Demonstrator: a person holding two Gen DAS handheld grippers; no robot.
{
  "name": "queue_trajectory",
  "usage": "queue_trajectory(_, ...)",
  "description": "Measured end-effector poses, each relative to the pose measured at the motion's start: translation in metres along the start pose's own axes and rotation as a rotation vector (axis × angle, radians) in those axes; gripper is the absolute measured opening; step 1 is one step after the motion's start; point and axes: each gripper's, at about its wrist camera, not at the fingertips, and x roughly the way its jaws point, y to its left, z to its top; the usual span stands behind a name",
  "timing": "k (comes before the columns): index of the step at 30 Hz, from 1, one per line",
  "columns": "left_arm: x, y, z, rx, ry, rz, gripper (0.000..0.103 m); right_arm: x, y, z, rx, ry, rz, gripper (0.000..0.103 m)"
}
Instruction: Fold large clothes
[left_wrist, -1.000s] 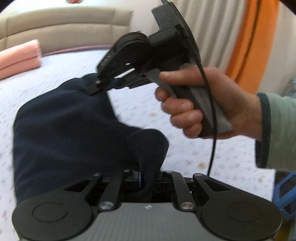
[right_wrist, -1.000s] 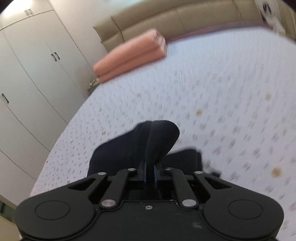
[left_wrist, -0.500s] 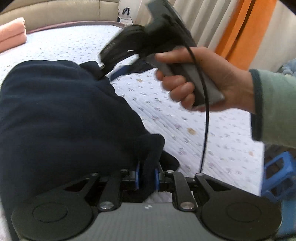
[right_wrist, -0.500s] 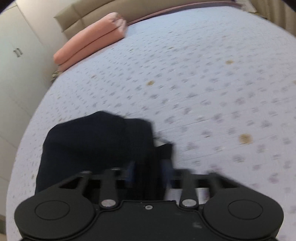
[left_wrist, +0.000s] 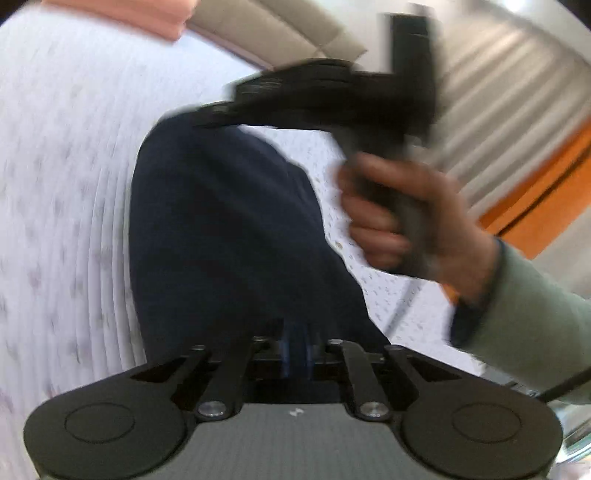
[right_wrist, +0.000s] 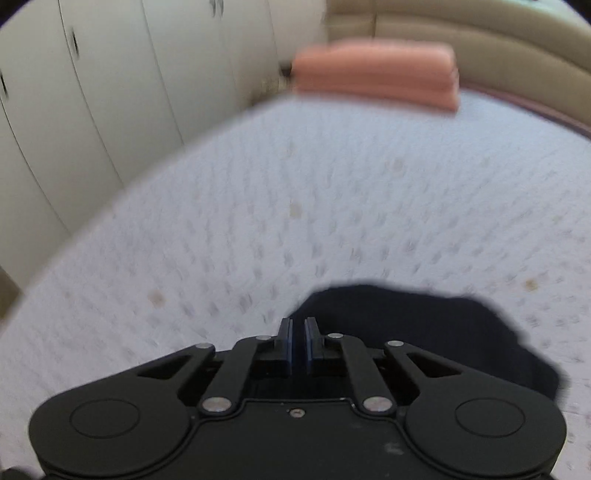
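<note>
Navy garment (left_wrist: 229, 236) lies on the bed (right_wrist: 332, 206); left gripper (left_wrist: 295, 350) fingers have just closed, grasping it; right gripper (right_wrist: 298, 338) fingers have just clenched empty.

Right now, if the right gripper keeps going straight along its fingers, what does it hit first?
Probably the dark navy garment just past the right gripper, lying on the white patterned bedspread; depth is unclear in the blur.
</note>
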Motion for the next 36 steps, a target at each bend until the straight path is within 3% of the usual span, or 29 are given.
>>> queue_trajectory(3,-0.007,0.005,-0.011,0.003,-0.017,0.038,0.003,0.017,-0.013,-0.003,0.049,-0.020,0.012,0.000)
queue_trajectory(5,-0.013,0.013,-0.016,-0.006,-0.003,0.042,0.003,0.007,-0.013,-0.006,0.044,-0.039,-0.033,0.000)
queue_trajectory(7,-0.006,0.010,-0.021,-0.001,0.027,0.041,0.003,0.001,-0.020,-0.010,0.041,-0.058,-0.147,0.000)
queue_trajectory(10,0.010,0.014,-0.028,0.023,0.112,0.081,0.003,-0.020,-0.057,-0.019,0.166,-0.030,-0.306,0.004)
queue_trajectory(13,0.008,0.008,-0.029,0.060,0.152,0.094,0.005,-0.076,-0.069,-0.036,0.212,-0.058,-0.283,0.006)
queue_trajectory(16,-0.019,-0.009,-0.010,0.080,0.099,-0.084,0.009,-0.124,-0.049,-0.062,0.214,-0.069,-0.210,0.008)
queue_trajectory(18,-0.037,-0.019,0.004,0.114,0.021,-0.121,0.011,-0.137,-0.029,-0.085,0.204,-0.043,-0.173,0.008)
queue_trajectory(21,-0.037,-0.006,0.023,0.056,-0.072,-0.093,0.011,-0.122,-0.012,-0.117,0.160,0.034,-0.240,0.007)
queue_trajectory(23,-0.021,0.015,0.023,0.003,-0.053,-0.026,0.010,-0.111,-0.021,-0.139,0.195,0.081,-0.265,0.007)
queue_trajectory(24,-0.009,0.027,0.018,-0.002,-0.019,0.039,0.003,-0.112,-0.028,-0.148,0.223,0.075,-0.257,0.007)
queue_trajectory(27,-0.007,0.056,0.003,-0.100,-0.001,-0.053,0.003,-0.133,-0.035,-0.153,0.268,0.088,-0.286,0.007)
queue_trajectory(28,-0.012,0.064,0.000,-0.141,-0.003,-0.071,0.003,-0.140,-0.034,-0.155,0.264,0.101,-0.315,0.021)
queue_trajectory(29,-0.020,0.068,-0.001,-0.156,-0.008,-0.067,0.003,-0.147,-0.035,-0.156,0.279,0.104,-0.312,0.026)
queue_trajectory(33,-0.027,0.074,0.005,-0.125,-0.004,-0.009,0.003,-0.177,-0.013,-0.151,0.287,0.060,-0.235,0.026)
queue_trajectory(36,-0.021,0.076,0.005,-0.156,-0.002,-0.016,0.004,-0.169,0.011,-0.158,0.243,0.081,-0.197,0.026)
